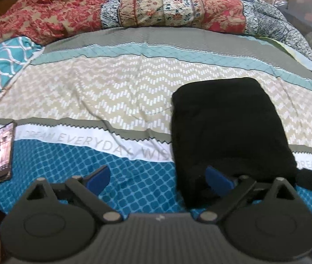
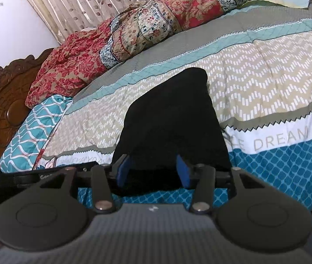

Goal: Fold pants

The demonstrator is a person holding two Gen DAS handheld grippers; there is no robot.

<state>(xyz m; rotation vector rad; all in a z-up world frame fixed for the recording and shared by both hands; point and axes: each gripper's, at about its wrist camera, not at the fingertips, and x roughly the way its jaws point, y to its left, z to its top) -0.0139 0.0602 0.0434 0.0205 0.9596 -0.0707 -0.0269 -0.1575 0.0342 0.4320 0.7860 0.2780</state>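
Left wrist: left gripper point(image 1: 159, 179) wide open, empty; right gripper point(image 2: 153, 168) half-open astride pants point(image 2: 171, 118), grip unclear

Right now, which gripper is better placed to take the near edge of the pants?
Right, probably. The right gripper is centred on the pants; the left gripper stands wide open, mostly over the bedspread.

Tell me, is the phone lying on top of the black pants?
No, the phone lies on the bedspread, well apart from the pants.

Soft, even indoor light, no hard shadows or glare. Both fisheye views bow the bed point(image 1: 112, 101) at the edges; everything is slightly blurred, the black pants point(image 1: 228, 127) featureless.
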